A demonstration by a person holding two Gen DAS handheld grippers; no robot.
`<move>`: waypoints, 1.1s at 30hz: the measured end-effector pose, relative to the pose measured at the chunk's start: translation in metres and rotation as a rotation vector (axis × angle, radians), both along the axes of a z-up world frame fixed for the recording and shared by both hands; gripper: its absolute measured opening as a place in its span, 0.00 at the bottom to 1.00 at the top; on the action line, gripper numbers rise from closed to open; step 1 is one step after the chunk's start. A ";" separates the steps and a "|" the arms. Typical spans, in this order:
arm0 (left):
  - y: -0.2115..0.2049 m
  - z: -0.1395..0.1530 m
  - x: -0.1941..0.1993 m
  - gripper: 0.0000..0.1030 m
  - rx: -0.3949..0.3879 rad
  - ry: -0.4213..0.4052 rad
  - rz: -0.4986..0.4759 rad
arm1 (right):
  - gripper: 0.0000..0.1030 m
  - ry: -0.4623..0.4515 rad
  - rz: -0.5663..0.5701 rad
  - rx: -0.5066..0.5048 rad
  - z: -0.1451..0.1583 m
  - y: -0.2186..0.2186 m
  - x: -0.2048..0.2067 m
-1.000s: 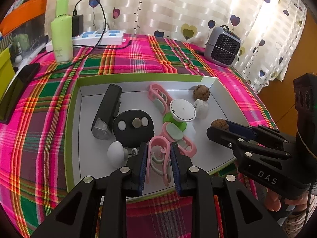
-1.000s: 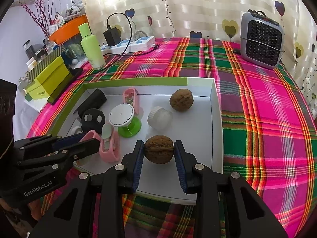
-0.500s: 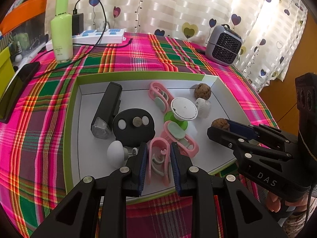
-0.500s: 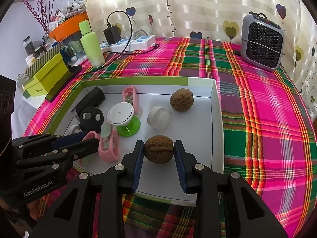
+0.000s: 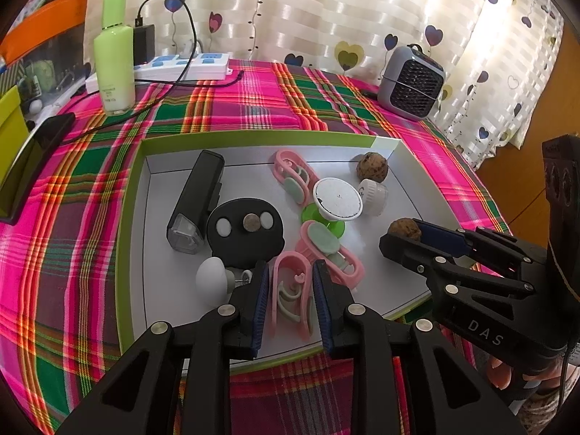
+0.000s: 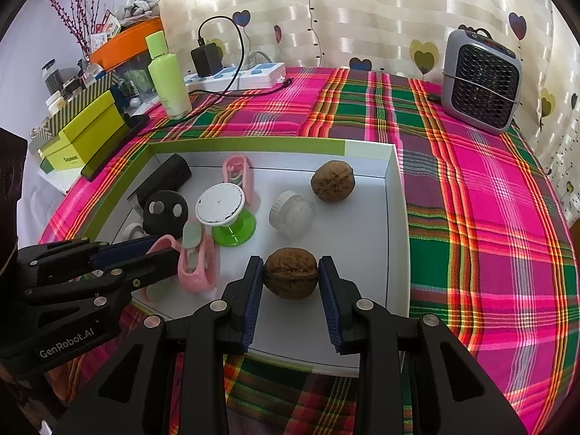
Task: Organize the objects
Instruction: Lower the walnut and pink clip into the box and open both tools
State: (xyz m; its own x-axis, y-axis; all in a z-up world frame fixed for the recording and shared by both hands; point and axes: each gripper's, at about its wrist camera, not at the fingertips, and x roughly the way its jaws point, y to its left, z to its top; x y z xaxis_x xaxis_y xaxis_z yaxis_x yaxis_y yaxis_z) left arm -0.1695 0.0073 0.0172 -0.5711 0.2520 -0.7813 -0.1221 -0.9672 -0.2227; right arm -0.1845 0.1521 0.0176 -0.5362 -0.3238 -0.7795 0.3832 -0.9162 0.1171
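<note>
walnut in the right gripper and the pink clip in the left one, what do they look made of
Walnut: natural woody shell, matte brown, with wrinkled ridges and a seam. Pink clip: looks like moulded plastic, smooth with a slight sheen, with pale green inner parts; it could be rubbery, which the view cannot settle.

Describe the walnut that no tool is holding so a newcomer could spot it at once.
Find the white tray on the plaid tablecloth. In its far right corner, beside a small white jar, lies a brown walnut. Its twin is nearer, between the right tool tips.
</note>
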 end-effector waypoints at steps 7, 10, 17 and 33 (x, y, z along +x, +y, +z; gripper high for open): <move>0.001 0.000 0.002 0.35 -0.024 0.011 0.000 | 0.32 -0.002 -0.003 0.003 0.000 -0.001 -0.001; 0.001 0.001 0.002 0.37 -0.028 0.014 0.005 | 0.34 -0.002 -0.001 0.006 0.000 -0.002 0.000; 0.001 0.002 0.004 0.43 -0.040 0.019 0.011 | 0.38 0.002 -0.007 0.008 0.000 -0.002 0.003; 0.004 0.009 0.012 0.46 -0.071 0.046 0.029 | 0.44 0.017 -0.035 0.014 0.005 0.002 0.008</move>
